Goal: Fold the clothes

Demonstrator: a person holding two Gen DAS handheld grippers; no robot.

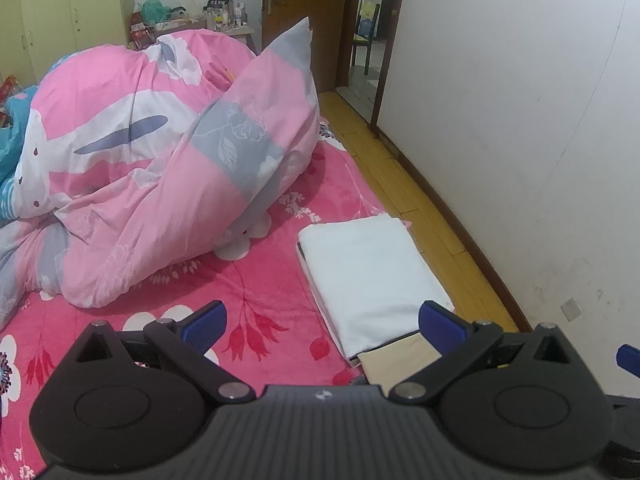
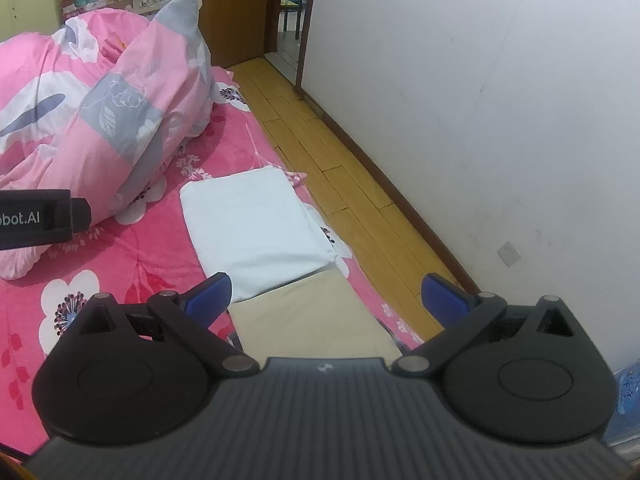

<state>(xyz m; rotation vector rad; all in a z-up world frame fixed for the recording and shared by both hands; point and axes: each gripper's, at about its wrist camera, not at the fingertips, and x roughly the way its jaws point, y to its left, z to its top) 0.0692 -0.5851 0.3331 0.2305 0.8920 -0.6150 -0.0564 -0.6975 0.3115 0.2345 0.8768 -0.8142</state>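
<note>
A folded white garment (image 1: 368,272) lies on the pink flowered bed sheet (image 1: 256,300) near the bed's right edge, on top of a folded beige garment (image 1: 400,360). Both show in the right wrist view, the white garment (image 2: 252,224) beyond the beige garment (image 2: 312,320). My left gripper (image 1: 322,320) is open and empty, above the near end of the white garment. My right gripper (image 2: 326,296) is open and empty, above the beige garment. The left gripper's black body (image 2: 36,218) shows at the left of the right wrist view.
A big bundled pink, white and grey duvet (image 1: 160,152) fills the left of the bed. A yellow wooden floor strip (image 1: 400,184) runs between the bed and the white wall (image 1: 520,120). A brown door (image 1: 304,12) and cluttered table (image 1: 192,16) stand at the back.
</note>
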